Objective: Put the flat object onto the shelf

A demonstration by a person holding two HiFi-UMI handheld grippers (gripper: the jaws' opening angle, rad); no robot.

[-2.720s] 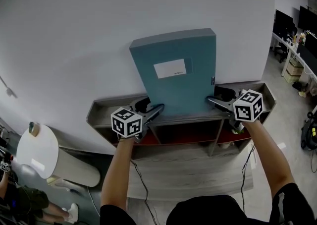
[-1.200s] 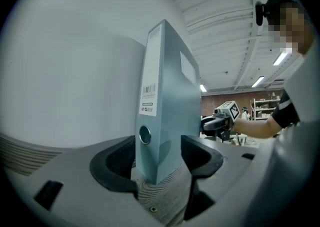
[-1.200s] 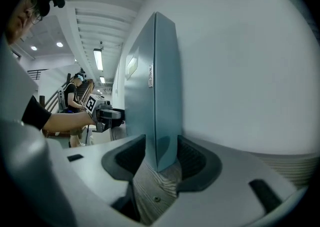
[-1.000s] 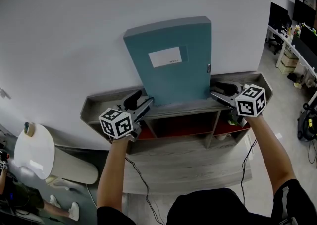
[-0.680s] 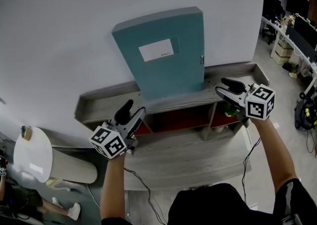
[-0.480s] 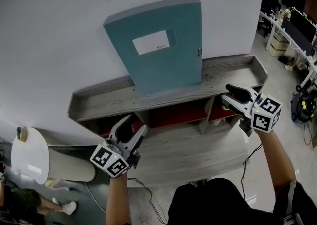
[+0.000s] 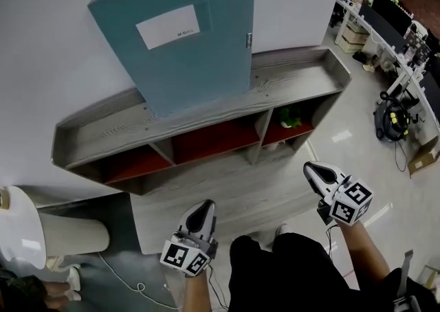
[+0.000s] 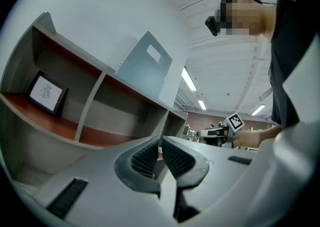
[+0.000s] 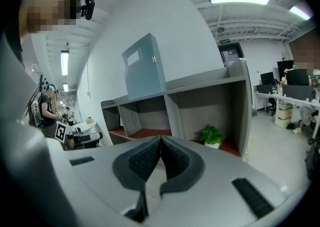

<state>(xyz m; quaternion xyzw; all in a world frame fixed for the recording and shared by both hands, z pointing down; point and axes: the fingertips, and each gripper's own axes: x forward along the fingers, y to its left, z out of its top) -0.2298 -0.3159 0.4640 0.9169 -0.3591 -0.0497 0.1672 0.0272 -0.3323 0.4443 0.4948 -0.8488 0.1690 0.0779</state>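
Note:
The flat object, a teal folder (image 7: 179, 36) with a white label, stands upright on top of the grey shelf (image 7: 295, 80) and leans on the white wall. It also shows in the left gripper view as the folder (image 8: 145, 68) and in the right gripper view as the folder (image 9: 142, 66). My left gripper (image 7: 203, 207) is low, well in front of the shelf, its jaws shut on nothing (image 8: 160, 143). My right gripper (image 7: 313, 168) hangs off the shelf's right front, also shut and empty (image 9: 161, 138). Both have just closed.
A small potted plant (image 7: 289, 119) sits in the shelf's right compartment, and a framed picture (image 8: 47, 91) in a left one. A white round table (image 7: 17, 231) stands at the lower left. Desks with monitors (image 7: 385, 15) fill the right side. A cable lies on the floor.
Both grippers drew back from the folder's sides, dropped below shelf height and closed. The folder stays standing on the shelf top against the wall.

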